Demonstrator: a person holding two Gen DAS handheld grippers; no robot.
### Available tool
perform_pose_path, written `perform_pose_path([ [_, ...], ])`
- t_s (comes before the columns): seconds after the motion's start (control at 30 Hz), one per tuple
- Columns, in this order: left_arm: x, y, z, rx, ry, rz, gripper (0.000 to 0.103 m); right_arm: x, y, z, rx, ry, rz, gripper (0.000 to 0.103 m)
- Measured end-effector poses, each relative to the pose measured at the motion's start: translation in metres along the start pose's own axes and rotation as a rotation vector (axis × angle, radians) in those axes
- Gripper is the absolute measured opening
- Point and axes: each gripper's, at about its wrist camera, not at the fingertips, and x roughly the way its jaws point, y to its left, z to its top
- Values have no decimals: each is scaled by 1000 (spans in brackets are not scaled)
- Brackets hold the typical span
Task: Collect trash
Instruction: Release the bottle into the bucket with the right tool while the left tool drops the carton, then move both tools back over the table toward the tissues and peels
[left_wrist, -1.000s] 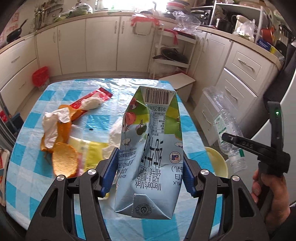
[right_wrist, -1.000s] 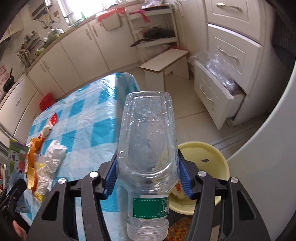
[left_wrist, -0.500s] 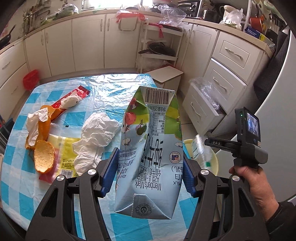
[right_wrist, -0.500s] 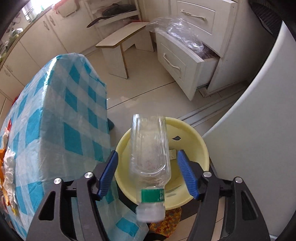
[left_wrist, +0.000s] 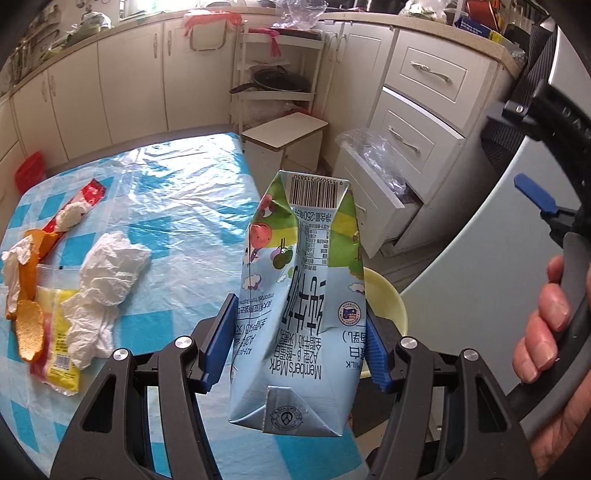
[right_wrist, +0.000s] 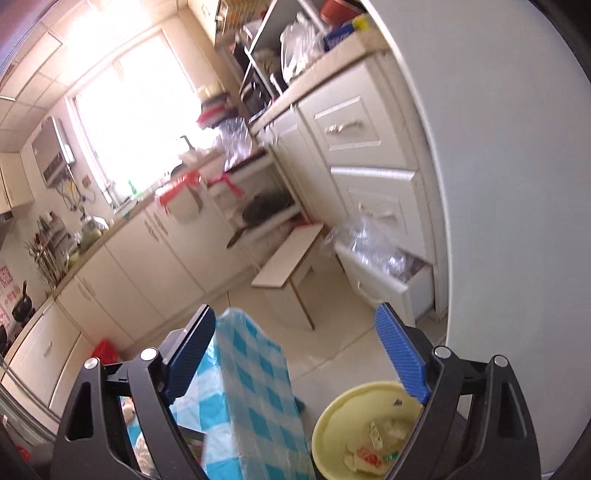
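Note:
My left gripper (left_wrist: 299, 336) is shut on a crumpled light-blue milk carton (left_wrist: 299, 295), held above the right edge of the blue-checked table (left_wrist: 192, 206), partly over the yellow bin (left_wrist: 384, 295). On the table lie a crumpled white tissue (left_wrist: 107, 273), orange peel (left_wrist: 27, 325), a yellow packet (left_wrist: 61, 350) and a red wrapper (left_wrist: 86, 197). My right gripper (right_wrist: 295, 354) is open and empty, raised beside the table corner (right_wrist: 255, 380). The yellow bin (right_wrist: 332, 435) below it holds scraps and a bottle label. The right gripper's blue finger shows in the left wrist view (left_wrist: 533, 194).
White kitchen cabinets (left_wrist: 417, 110) with an open bottom drawer (left_wrist: 376, 184) stand to the right. A small wooden stool (left_wrist: 284, 136) and a rack with a pan (left_wrist: 277, 79) are behind the table. A white fridge side (left_wrist: 491, 258) is close on the right.
The clear plastic bottle left my right gripper and dropped into the yellow bin. My right gripper opened wide and tilted upward. My left gripper carried the carton right toward the bin.

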Motion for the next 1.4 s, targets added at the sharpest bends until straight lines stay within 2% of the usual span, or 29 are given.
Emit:
perform_pose_path([
  [0.2, 52, -44, 9, 14, 88, -69, 59, -9, -7, 15, 11, -68, 0, 85],
  [0.33, 85, -63, 17, 18, 145, -83, 60, -4, -6, 19, -1, -94, -8, 86],
  [0.43, 94, -65, 20, 5, 158, -87, 67, 1, -9, 20, 12, -81, -3, 86],
  [0.6, 84, -53, 21, -1, 140, -80, 72, 3, -8, 17, 23, -62, 3, 86],
  [0.8, 37, -14, 16, -1, 56, -24, 79, 8, 12, 13, -20, -42, 18, 89],
  [0.97, -20, 42, 8, -3, -45, 82, 85, 15, 39, 5, -63, -12, 50, 89],
  [1.17, -78, 140, -1, -113, -124, 245, 86, 20, 79, -9, -128, 18, 102, 89],
  [1.4, -111, 247, -6, -274, -150, 375, 87, 30, 128, -34, -234, 69, 152, 89],
])
